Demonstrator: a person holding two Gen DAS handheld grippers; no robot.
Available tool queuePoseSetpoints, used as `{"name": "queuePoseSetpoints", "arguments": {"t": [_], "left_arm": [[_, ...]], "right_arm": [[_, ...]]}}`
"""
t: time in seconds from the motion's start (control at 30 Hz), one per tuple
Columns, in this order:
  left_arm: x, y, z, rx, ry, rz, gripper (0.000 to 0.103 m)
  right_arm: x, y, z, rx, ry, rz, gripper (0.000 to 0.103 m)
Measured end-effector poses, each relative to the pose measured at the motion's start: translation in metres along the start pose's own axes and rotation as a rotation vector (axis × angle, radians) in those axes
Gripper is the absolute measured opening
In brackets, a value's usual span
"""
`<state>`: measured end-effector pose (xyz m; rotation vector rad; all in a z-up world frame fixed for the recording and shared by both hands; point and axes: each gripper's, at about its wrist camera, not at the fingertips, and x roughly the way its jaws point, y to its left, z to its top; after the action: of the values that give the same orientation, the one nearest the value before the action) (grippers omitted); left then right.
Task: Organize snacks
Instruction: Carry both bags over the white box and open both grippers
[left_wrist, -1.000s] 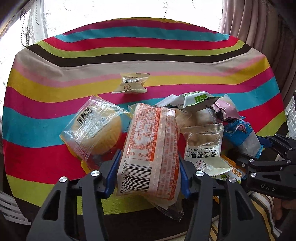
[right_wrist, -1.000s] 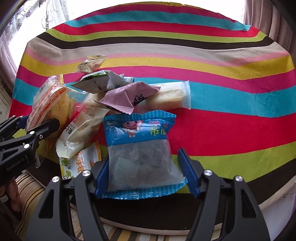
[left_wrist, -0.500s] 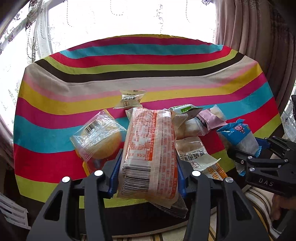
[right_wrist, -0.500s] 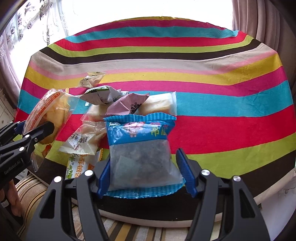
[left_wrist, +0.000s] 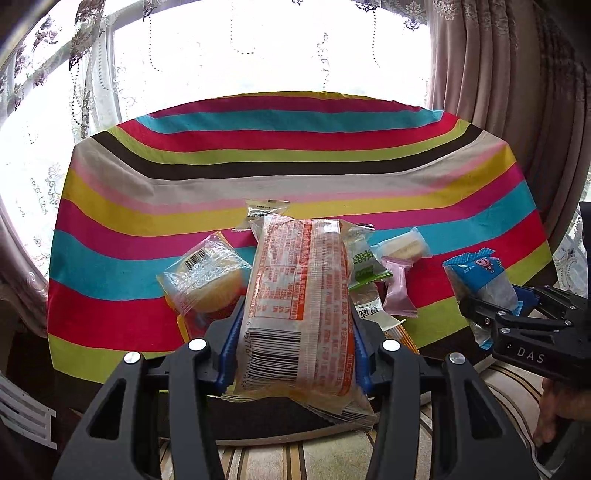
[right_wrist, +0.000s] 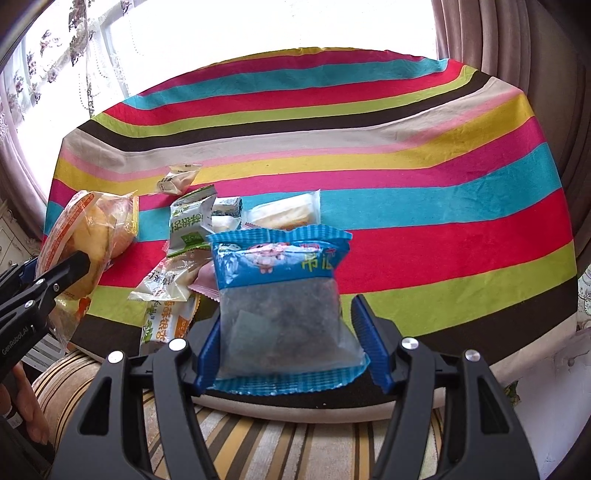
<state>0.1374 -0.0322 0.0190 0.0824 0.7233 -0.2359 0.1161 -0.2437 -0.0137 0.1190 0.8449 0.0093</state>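
**Both hands loaded, packets clear of the near edge**

Your left gripper has its blue fingers clenched on the long orange-printed bread packet, barcode end toward you. The packet hangs in front of the tabletop's near edge, not resting on it. Your right gripper carries the blue snack bag; its left finger presses the bag's side, while the right finger shows a gap beside the bag, so you cannot tell how firm that grip is. In the left view the same bag sits off the near right corner, well apart from the bread packet.

The other snacks stay bunched along the near edge, toward the left half: a round cake in clear wrap, a green-and-white packet, a pink wrapper, a pale wafer packet, and an orange-lettered packet overhanging the near edge. One small cream packet lies alone, farther in toward the middle.

The far half and the whole right side of the striped cloth are bare. Curtains hang close to the far right corner, and a striped cushion lies below the near edge under both grippers.
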Motion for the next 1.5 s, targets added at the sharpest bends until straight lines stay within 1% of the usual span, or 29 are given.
{"name": "queuePoseSetpoints", "arguments": {"t": [0.17, 0.4, 0.67, 0.8, 1.03, 1.17, 1.5], "left_arm": [[-0.009, -0.019, -0.003, 0.024, 0.005, -0.024, 0.047], [-0.019, -0.050, -0.004, 0.031, 0.023, -0.115, 0.047], [-0.020, -0.092, -0.007, 0.058, 0.055, -0.213, 0.047], [-0.022, -0.112, -0.010, 0.088, 0.064, -0.238, 0.047], [-0.021, -0.131, -0.012, 0.101, 0.093, -0.285, 0.047], [-0.017, -0.142, -0.012, 0.074, 0.135, -0.342, 0.047], [0.000, -0.187, -0.022, 0.016, 0.265, -0.504, 0.047]], "right_arm": [[-0.010, -0.007, -0.006, 0.018, 0.005, -0.004, 0.064], [-0.034, -0.032, -0.015, 0.081, -0.005, -0.017, 0.064], [-0.059, -0.064, -0.029, 0.129, -0.007, -0.075, 0.064], [-0.068, -0.079, -0.034, 0.152, -0.007, -0.100, 0.064], [-0.079, -0.104, -0.044, 0.189, 0.003, -0.135, 0.064], [-0.082, -0.117, -0.050, 0.200, 0.011, -0.178, 0.064], [-0.088, -0.155, -0.068, 0.239, 0.043, -0.287, 0.064]]}}
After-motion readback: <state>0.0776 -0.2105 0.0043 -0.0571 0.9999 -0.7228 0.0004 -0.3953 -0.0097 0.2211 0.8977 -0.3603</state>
